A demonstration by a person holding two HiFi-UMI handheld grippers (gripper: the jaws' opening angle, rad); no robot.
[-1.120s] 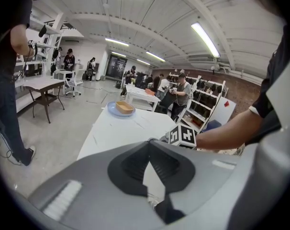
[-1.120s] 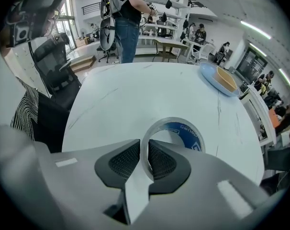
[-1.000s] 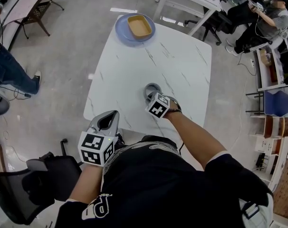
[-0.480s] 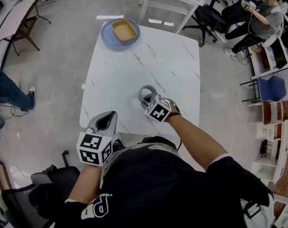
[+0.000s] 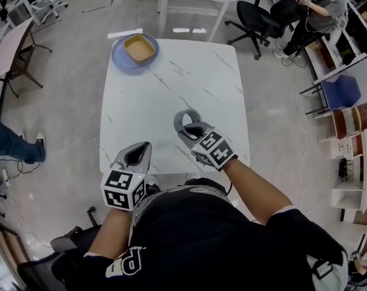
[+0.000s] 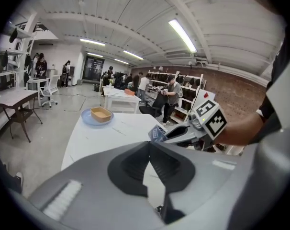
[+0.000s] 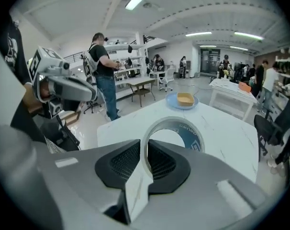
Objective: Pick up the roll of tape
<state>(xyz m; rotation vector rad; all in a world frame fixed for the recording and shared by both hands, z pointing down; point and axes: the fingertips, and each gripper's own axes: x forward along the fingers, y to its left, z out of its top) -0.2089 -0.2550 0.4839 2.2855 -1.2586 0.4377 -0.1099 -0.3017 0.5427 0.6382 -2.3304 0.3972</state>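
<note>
Head view only gives tops: right gripper (image 5: 189, 126) out over the near half of the white table (image 5: 171, 83), a grey ring at its tip, grip itself not readable from up there. Right gripper view settles it: jaws nearly closed, pinching the wall of the roll of tape (image 7: 176, 131) on its near side, one pad inside the ring, one outside. The roll stands on edge, tabletop visible through its hole, and there is blue print on the inner core. Left gripper view adds the side angle: the roll of tape (image 6: 158, 134) sticks out ahead of the right gripper (image 6: 176, 132), seen over the table; its lower edge is hidden behind the left jaws, so contact with the top can't be told. Left gripper (image 6: 148, 145): jaw tips pressed together, nothing between them, with only a narrow slit lower down showing table. In the head view the left gripper (image 5: 137, 155) sits at the near table edge, close to the person's body, apart from the right one. Containers: blue plate (image 5: 120, 58) at the far left corner of the table, a tan dish (image 5: 139, 47) sitting in it; what is in the dish is too small to tell. Right gripper view also shows a standing person (image 7: 104, 66) off to the side, out of frame in the head view.
</note>
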